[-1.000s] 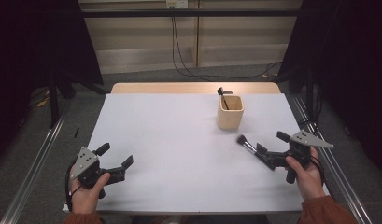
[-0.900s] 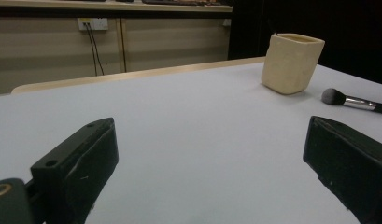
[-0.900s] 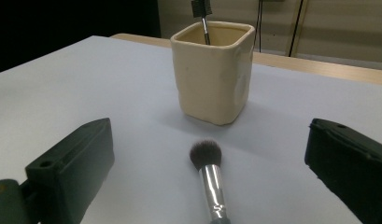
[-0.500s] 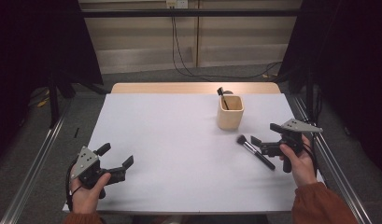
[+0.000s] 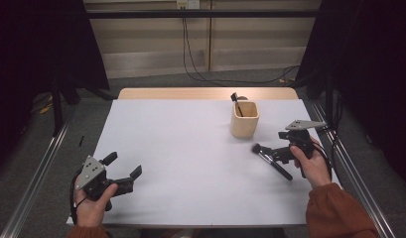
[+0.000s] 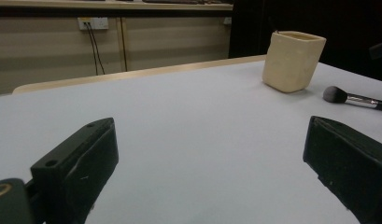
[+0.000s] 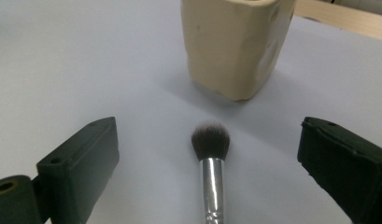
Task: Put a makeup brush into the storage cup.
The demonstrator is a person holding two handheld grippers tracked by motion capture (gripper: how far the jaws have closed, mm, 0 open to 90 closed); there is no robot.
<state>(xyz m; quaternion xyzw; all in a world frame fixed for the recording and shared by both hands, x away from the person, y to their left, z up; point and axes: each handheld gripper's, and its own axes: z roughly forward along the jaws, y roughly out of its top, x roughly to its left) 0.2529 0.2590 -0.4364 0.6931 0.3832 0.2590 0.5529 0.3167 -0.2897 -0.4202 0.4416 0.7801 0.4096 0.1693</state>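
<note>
Your widest free room is the bare white table (image 5: pixel 190 148), from the left edge across the centre of the high view. At upper right of centre the beige cup (image 5: pixel 244 119) stands upright, the one tall obstacle, with a dark brush handle poking above its rim. Just below it, near but apart, the makeup brush (image 5: pixel 271 161) lies flat, its bristles toward the cup; the gap between them looks narrow, though that is hard to judge
</note>
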